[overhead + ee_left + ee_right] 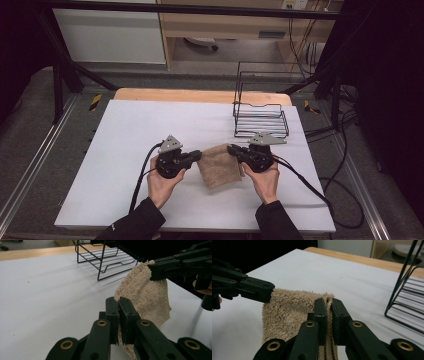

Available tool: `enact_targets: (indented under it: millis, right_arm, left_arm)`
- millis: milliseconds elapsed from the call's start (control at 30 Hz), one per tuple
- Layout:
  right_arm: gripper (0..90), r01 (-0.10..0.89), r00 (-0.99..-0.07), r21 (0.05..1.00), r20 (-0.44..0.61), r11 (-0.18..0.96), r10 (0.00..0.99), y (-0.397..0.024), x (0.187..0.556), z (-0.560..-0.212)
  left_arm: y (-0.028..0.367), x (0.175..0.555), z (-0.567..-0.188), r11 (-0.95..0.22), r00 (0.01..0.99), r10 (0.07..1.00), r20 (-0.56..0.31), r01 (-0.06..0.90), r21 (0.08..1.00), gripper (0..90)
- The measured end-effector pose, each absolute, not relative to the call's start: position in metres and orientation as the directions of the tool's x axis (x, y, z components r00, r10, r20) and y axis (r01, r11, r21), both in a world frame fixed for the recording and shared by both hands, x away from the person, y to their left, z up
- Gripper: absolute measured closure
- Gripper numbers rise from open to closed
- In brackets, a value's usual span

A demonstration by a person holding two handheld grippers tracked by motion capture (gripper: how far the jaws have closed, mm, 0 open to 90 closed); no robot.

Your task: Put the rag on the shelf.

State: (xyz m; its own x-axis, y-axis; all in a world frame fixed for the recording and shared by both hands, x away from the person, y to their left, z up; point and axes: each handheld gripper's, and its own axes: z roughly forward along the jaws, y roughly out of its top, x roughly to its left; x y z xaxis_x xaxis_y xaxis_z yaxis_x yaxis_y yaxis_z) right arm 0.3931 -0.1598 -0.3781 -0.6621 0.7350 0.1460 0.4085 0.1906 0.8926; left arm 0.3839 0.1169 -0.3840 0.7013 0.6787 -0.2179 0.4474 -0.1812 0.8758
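- A beige towel (pixel 219 165) is held near the middle of the white table (pixel 125 150), toward the near edge, between the two grippers.
- The left gripper (pixel 198 156) is clamped on the towel's left top corner; in the left gripper view its jaws are seen closed with pile pinched between them.
- The right gripper (pixel 231 149) is clamped on the right top corner; in the right gripper view several folded layers are seen squeezed between the closed jaws.
- Both corners are gripped so the cloth hangs flat and taut along its top edge, likely so it keeps its fold and can be carried without bunching.
- The lower edge is seen draped down toward the table; contact cannot be told.
- A black wire rack (pixel 260 112) stands far right, near the right gripper, probably the destination.
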Motion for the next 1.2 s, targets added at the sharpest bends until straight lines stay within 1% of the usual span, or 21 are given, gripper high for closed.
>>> enact_targets:
  millis: [500, 800, 933, 1200]
  right_arm:
    - [84.1, 0.337, -0.625, 0.931, 0.111, 0.139, 0.773, -0.175, 0.385, -0.36]
    - [84.1, 0.301, -0.603, 0.948, 0.103, 0.107, 0.791, -0.184, 0.382, -0.35]
    - [84.1, 0.286, -0.595, 0.955, 0.107, 0.085, 0.797, -0.189, 0.381, -0.345]
    - [84.1, 0.244, -0.572, 0.969, 0.103, 0.048, 0.814, -0.198, 0.382, -0.33]
  left_arm:
    - [0.1, 0.391, -0.364, -0.177, 0.72, 0.673, -0.167, 0.377, 0.909, 85.5]
    - [0.09, 0.397, -0.351, -0.169, 0.729, 0.667, -0.156, 0.351, 0.921, 85.5]
    - [0.086, 0.401, -0.345, -0.151, 0.732, 0.661, -0.164, 0.344, 0.927, 85.5]
    - [0.075, 0.409, -0.329, -0.137, 0.741, 0.656, -0.145, 0.307, 0.942, 85.5]
